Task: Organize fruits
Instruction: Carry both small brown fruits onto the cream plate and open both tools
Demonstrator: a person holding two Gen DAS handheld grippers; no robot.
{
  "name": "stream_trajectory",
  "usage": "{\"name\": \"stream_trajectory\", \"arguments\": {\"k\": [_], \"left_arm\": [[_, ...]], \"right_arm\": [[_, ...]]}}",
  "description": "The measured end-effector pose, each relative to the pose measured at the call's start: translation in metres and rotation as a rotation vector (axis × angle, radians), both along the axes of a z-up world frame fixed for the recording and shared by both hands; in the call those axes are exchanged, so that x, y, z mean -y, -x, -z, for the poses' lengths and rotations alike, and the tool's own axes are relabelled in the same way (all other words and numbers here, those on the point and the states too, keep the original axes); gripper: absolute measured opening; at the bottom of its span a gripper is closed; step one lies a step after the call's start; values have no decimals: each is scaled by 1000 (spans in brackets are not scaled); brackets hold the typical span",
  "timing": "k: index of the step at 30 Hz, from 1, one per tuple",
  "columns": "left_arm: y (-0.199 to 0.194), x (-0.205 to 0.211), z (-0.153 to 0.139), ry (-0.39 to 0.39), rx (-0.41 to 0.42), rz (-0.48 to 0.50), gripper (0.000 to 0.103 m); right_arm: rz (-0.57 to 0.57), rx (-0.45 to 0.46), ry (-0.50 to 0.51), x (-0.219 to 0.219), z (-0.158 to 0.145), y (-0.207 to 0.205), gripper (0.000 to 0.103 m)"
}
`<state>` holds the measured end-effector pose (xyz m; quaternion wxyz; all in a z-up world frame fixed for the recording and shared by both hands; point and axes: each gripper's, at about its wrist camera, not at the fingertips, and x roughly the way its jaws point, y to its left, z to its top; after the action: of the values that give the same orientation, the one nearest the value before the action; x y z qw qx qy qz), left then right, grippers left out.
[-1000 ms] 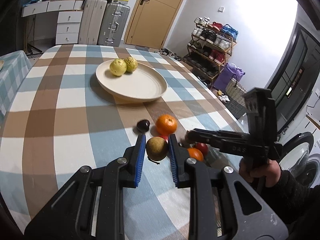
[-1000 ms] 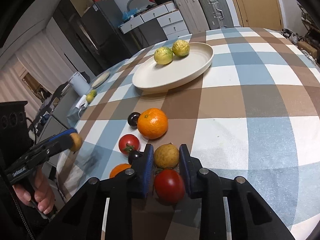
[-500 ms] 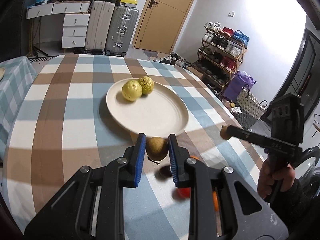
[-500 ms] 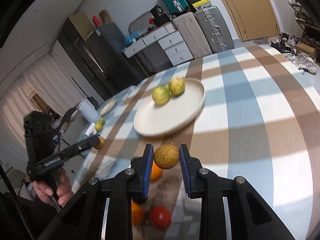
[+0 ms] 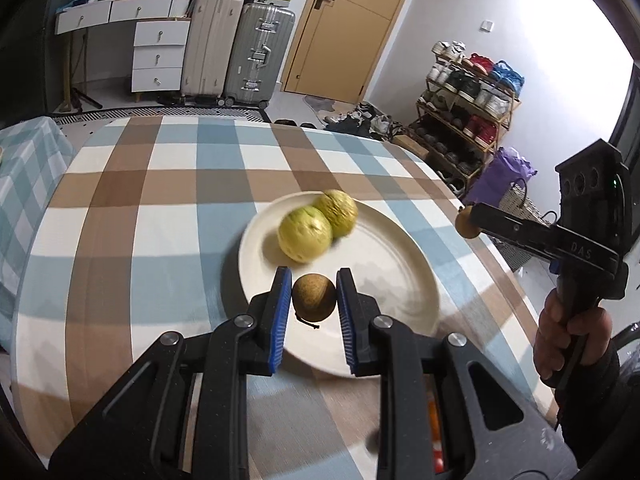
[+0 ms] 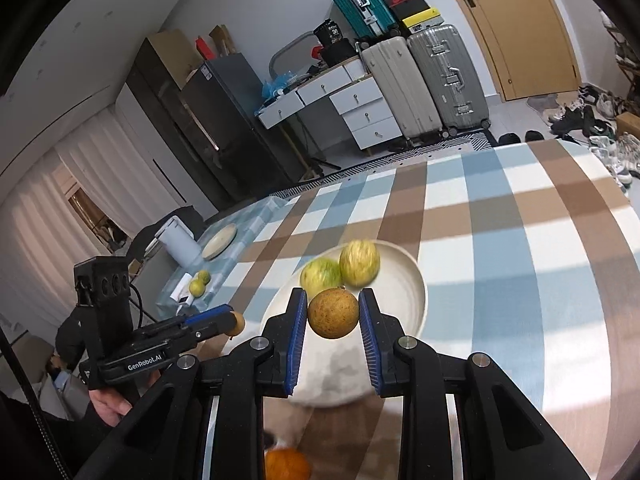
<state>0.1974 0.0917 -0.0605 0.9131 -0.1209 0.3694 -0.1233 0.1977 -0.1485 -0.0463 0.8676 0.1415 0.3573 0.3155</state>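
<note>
My left gripper (image 5: 313,300) is shut on a small brown fruit (image 5: 313,298) and holds it above the near part of the cream plate (image 5: 404,292). Two yellow-green fruits (image 5: 306,233) lie together on the plate's far side. My right gripper (image 6: 333,314) is shut on a second brown fruit (image 6: 333,313) and holds it above the same plate (image 6: 404,288), just in front of the two yellow-green fruits (image 6: 359,263). Each gripper shows in the other's view: the right (image 5: 466,222) at the plate's right, the left (image 6: 236,323) at its left.
The round table has a blue, brown and white checked cloth (image 5: 168,184). An orange (image 6: 287,465) lies on it below my right gripper. A side table at the left carries a small plate (image 6: 219,241), a white jug (image 6: 178,242) and two green fruits (image 6: 199,283).
Both grippers have risen from the fruit pile with their brown fruits and moved forward over the plate. The loose fruits have dropped below the views.
</note>
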Motion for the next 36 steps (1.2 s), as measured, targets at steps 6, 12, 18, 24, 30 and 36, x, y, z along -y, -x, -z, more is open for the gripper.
{"name": "stream_trajectory", "arguments": {"k": [6,12,18,24,30,36], "left_arm": [[-30,-3,14,-10,-19,6,20],[-51,-3,30,-17,-43,14,20],[-58,-4,38,-20,-50,13,20],[-68,-7,43,-5,-66,36,20],[-73,-8,47,-21,-87,47,22],[-68,-6,35,-69,-87,54,46]], "right_arm": [[-15,-46,4,-14,15,-46,27],[-33,-86,26,-28,36,-78,27],[-29,-122,36,-36,54,-95,27],[-5,-119,67,-38,57,-103,27],[26,-142,85,-36,64,-108,30],[17,-112,74,-39,58,-101,63]]}}
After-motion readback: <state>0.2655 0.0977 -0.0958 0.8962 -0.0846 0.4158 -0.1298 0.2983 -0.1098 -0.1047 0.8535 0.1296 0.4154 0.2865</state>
